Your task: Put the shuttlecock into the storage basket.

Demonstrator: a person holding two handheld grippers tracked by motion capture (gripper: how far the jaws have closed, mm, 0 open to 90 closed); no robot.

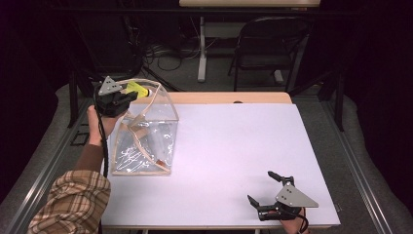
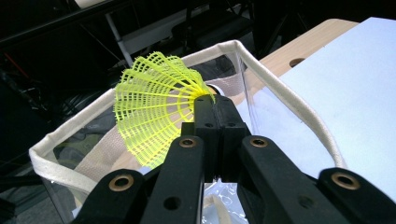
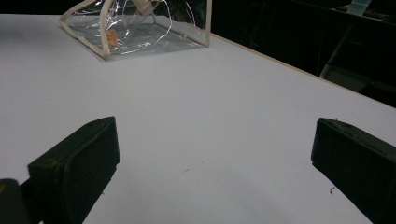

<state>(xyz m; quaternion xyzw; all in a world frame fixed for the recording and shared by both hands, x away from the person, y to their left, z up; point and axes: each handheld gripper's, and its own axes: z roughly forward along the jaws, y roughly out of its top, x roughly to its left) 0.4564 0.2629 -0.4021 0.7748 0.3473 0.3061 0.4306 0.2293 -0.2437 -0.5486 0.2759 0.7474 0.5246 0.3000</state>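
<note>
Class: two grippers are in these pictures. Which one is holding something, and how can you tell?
The left gripper: its jaws are shut on the yellow shuttlecock over the clear bag. The right gripper rests open.

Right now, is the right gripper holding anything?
No: the right gripper has its jaws wide apart over the bare table.

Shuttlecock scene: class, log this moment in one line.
left gripper: shut on yellow shuttlecock over clear bag | right gripper: open, empty, near table edge

One yellow shuttlecock (image 2: 156, 109), one clear bag (image 1: 146, 129), two grippers (image 1: 116, 100) (image 1: 272, 195), one folding chair (image 1: 270, 41)
</note>
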